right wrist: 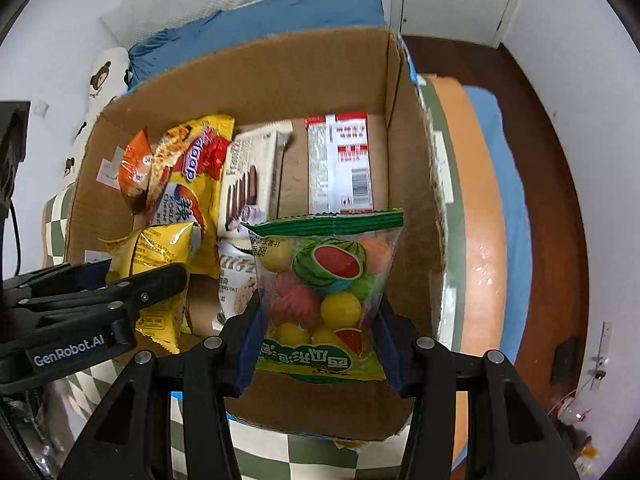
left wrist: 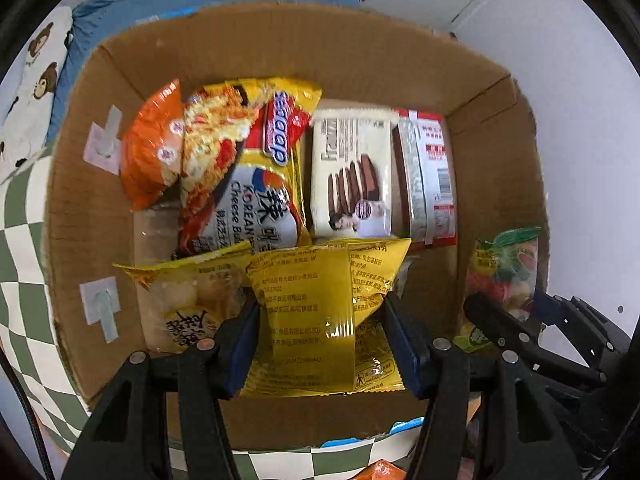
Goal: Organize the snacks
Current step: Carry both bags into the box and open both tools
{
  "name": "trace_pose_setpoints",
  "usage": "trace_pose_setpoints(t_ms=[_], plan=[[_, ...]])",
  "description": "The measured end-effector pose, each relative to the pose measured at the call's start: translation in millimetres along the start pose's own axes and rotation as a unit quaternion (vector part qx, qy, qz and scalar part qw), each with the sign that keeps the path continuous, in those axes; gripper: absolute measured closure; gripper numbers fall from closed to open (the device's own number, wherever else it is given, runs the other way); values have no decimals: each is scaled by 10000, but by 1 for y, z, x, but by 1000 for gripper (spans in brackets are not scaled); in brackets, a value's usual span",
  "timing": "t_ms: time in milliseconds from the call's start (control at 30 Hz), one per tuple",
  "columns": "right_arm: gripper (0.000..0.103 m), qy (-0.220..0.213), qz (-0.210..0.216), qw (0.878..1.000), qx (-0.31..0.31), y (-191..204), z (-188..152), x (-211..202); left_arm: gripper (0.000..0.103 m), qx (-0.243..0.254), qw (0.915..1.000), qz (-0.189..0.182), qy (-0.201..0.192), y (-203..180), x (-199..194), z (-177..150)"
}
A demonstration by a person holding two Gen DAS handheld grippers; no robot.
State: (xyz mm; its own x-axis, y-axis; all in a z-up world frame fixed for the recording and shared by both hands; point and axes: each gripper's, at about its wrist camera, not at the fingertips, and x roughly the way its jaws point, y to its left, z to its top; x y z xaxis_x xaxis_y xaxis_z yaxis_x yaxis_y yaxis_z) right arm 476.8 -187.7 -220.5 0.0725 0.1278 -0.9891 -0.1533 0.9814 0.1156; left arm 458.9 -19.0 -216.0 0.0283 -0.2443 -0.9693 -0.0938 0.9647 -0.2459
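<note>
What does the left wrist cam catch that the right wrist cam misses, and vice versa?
Left wrist only: the hooks stuck to the box's left wall, and a pale snack bag beside the yellow packet in the left tongs.

Right wrist only: an orange cushion, dark wood floor, and an oat bar packet lying low in the box.

Both: the cardboard box, noodle pack, cookie pack, and the gumball bag in the right tongs.

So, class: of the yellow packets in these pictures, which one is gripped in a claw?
The plain yellow packet with its printed back facing us, pinched in the left claw. The yellow noodle packet lies loose in the cardboard box.
</note>
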Motion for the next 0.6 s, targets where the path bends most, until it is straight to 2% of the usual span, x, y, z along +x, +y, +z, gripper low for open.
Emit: trace_pose_setpoints(t_ms=[33,100,233,367,600], plan=[[47,95,-54,9999,-32,1,-1,4,44,3,10000,13,75,0,4,-1],[31,196,-54,9998,-68,2,-2,8,37,-40,9998,115,159,2,10,-1],[25,223,-31,9997,-69,3,-5,6,19,-62,9996,274,31,8,8,-3],[17,201,-57,9997,-108,7,-7,3,19,-149,9997,207,-48,15,0,-7],[17,-114,-268,9994,-160,17,-10,-5,18,-82,9984,397,-401,21,-27,-14]])
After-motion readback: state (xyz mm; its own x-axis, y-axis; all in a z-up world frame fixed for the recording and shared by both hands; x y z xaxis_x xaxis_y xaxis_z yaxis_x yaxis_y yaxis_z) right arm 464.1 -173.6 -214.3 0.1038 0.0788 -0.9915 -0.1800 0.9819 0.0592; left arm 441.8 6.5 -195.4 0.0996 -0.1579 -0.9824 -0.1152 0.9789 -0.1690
